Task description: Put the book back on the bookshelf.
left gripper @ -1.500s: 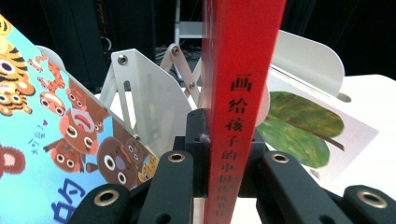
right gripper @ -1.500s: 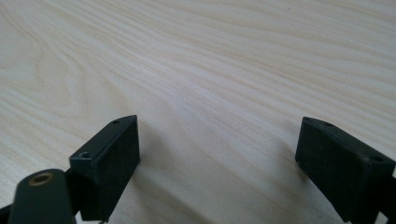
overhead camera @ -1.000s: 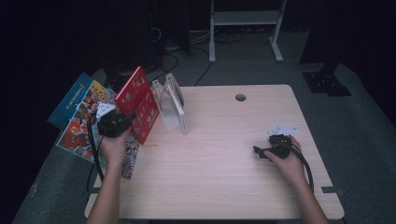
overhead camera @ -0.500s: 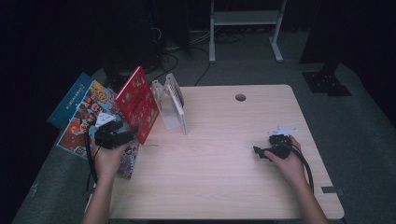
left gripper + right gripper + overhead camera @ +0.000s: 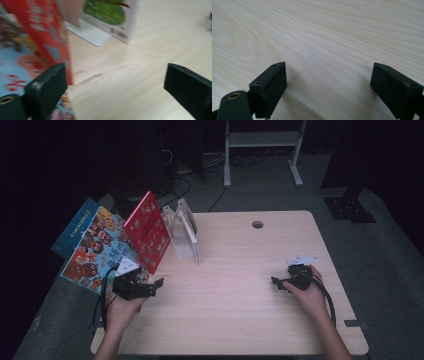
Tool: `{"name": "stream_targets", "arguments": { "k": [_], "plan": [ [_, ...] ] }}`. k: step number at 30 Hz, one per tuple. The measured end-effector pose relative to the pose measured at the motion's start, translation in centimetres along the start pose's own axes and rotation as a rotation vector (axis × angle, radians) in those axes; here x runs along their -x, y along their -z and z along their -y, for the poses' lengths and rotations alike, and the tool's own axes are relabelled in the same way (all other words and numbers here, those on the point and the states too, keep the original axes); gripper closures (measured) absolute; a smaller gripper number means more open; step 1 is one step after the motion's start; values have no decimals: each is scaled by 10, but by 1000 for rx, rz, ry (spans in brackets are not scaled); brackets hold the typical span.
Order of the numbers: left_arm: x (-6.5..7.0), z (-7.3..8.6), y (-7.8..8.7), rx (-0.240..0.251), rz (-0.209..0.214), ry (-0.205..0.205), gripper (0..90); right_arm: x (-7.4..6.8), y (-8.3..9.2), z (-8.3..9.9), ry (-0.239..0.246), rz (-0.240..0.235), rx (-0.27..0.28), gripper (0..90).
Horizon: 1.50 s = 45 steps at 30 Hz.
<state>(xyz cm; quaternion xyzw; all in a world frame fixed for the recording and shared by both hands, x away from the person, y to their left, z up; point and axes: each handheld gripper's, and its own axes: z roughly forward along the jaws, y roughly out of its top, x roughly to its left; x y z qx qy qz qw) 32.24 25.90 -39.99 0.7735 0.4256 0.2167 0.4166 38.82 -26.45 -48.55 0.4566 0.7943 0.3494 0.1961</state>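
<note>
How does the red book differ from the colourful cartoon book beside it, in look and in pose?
The red book has a mostly plain red cover with small pictures; the cartoon book is light blue, crowded with orange and red figures. The red book stands tilted, its lower corner on the table; the cartoon book lies flatter and reaches past the table's left edge. The red book is nearer the clear rack. Both are thin, at the table's left side.

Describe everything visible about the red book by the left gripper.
The red book has a glossy red cover with small, blurred pictures and print. It stands tilted at the table's left edge, leaning back over a colourful book, beside a clear rack. The left gripper is open just in front of it, not gripping.
</note>
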Motion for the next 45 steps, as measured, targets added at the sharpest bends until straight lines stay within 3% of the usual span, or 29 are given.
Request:
{"name": "stream_targets", "arguments": {
  "k": [4, 19, 27, 31, 35, 45],
  "plan": [
    [15, 10, -9, -49, 59, -39, 10, 0, 0, 0, 0, 0, 0, 127],
    [48, 45, -44, -199, 199, -136, 0, 0, 0, 0, 0, 0, 0, 127],
    [56, 54, -57, -263, 218, -191, 0, 0, 0, 0, 0, 0, 0, 127],
    [58, 57, -58, -243, 207, -224, 0, 0, 0, 0, 0, 0, 0, 126],
    [56, 63, -58, -181, 223, -224, 0, 0, 0, 0, 0, 0, 0, 126],
    [54, 63, -58, -184, 233, -234, 0, 0, 0, 0, 0, 0, 0, 126]
  ]
}}
